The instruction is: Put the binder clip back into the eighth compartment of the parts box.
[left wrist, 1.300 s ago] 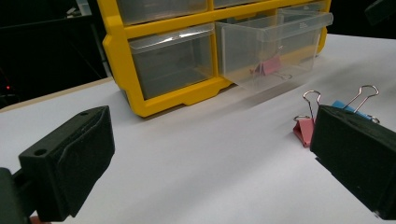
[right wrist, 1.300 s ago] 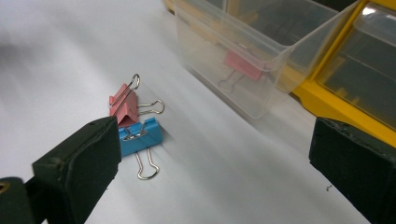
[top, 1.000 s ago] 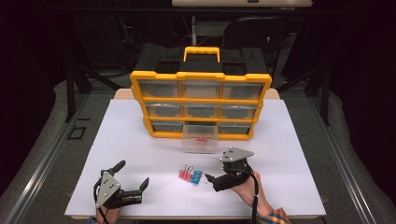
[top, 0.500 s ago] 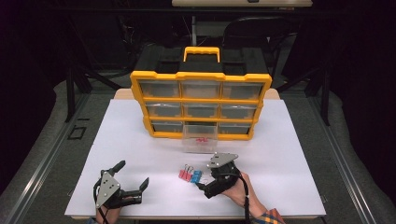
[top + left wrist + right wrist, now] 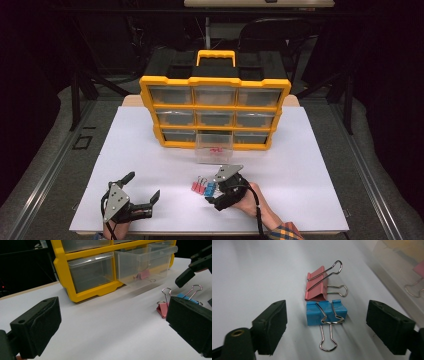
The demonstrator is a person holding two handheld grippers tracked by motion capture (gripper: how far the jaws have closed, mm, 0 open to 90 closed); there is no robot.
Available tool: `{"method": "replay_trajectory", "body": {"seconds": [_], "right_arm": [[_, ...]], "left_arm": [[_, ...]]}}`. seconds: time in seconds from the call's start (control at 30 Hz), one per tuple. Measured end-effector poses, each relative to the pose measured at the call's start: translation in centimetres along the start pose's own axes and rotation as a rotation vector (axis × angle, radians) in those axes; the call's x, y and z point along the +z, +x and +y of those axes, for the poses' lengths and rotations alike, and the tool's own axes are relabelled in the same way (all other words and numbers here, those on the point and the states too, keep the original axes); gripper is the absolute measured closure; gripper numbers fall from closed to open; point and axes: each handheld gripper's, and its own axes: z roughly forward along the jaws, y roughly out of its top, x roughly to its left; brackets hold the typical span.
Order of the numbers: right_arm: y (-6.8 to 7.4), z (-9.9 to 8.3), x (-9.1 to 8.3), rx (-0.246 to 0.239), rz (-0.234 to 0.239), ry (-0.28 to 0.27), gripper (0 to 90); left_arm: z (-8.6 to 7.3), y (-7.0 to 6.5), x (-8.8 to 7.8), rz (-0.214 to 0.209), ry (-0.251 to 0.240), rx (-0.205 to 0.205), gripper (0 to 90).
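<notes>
A blue binder clip (image 5: 326, 312) lies on the white table, with a pink clip (image 5: 317, 287) just beyond it. My right gripper (image 5: 329, 327) straddles the blue clip. Its jaws have just been closing, but both pads stand apart from the clip. From above, the same gripper (image 5: 216, 192) is low over the blue clip (image 5: 210, 188) and the pink clip (image 5: 198, 187). My left gripper (image 5: 142, 186) rests open at the front left. Its own view (image 5: 112, 327) has nothing between the pads, and the pink clip (image 5: 162, 310) lies off to its right.
A yellow drawer organizer (image 5: 215, 112) stands at the back of the white table (image 5: 310, 170). Its clear bottom-middle drawer (image 5: 214, 147) is pulled out, and a pink clip (image 5: 142, 275) lies inside it. Dark floor surrounds the table.
My right gripper has moved left and down onto the clips, and its jaws are narrower around the blue clip. The left gripper has stayed put.
</notes>
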Motion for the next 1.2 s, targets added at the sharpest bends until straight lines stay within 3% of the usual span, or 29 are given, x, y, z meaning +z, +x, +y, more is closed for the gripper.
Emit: {"method": "replay_trajectory", "body": {"seconds": [0.13,0.37,0.5,0.63,1.2], "right_arm": [[-0.2,0.0,0.3,-0.029,0.002,0.009,30.6],[-0.1,-0.2,1.0,-0.049,0.025,0.034,41.1],[-0.1,-0.3,1.1,-0.060,0.015,0.040,48.4],[-0.2,-0.3,0.8,-0.066,0.026,0.030,49.4],[-0.1,-0.1,-2.0,-0.036,-0.028,-0.003,49.4]], "left_arm": [[0.0,0.0,0.1,-0.002,0.002,0.003,0.0],[0.0,0.0,0.1,-0.004,0.002,0.003,0.0],[0.0,0.0,0.1,-0.005,0.003,0.002,0.0],[0.0,0.0,0.0,-0.004,0.002,0.003,0.0],[0.0,0.1,0.0,-0.004,0.001,0.004,0.0]]}}
